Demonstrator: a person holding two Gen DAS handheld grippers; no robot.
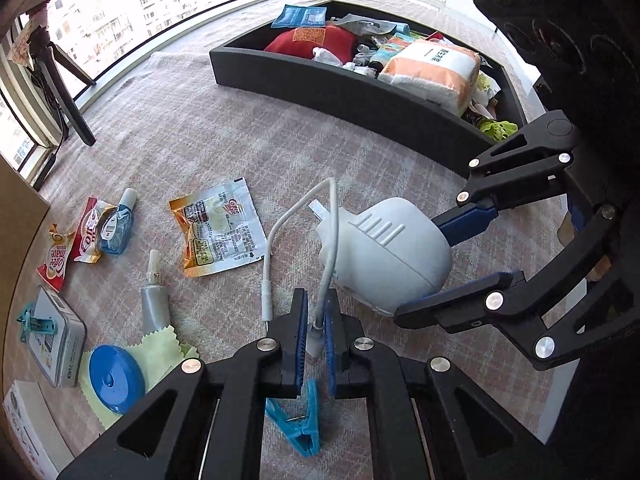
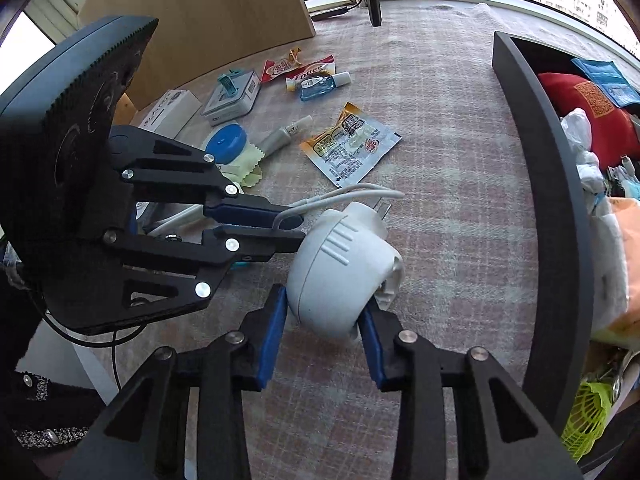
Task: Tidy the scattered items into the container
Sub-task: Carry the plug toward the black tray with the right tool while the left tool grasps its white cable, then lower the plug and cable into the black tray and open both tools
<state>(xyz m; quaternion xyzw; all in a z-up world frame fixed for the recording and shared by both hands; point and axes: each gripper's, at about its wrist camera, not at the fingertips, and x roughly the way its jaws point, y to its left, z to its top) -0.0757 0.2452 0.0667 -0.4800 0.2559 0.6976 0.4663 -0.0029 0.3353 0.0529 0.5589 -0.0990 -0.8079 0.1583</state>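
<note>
Got both claws on this thing now: my right gripper (image 2: 324,316) is clamped round the back of the white dome camera (image 1: 384,256), which sits on the rug, and the left gripper (image 1: 316,332) is pinched shut on its white cable (image 1: 326,248). The black container (image 1: 360,92) lies beyond the camera, nearer the right hand, so I'd guess both lift together that way.

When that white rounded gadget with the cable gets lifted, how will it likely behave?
The white gadget looks like a hard, smooth, rounded shell, so it may slip or twist between the right gripper pads. Its thin white cable loops loosely, so it is probably floppy and would dangle; the left gripper pinching it should limit snagging.
</note>
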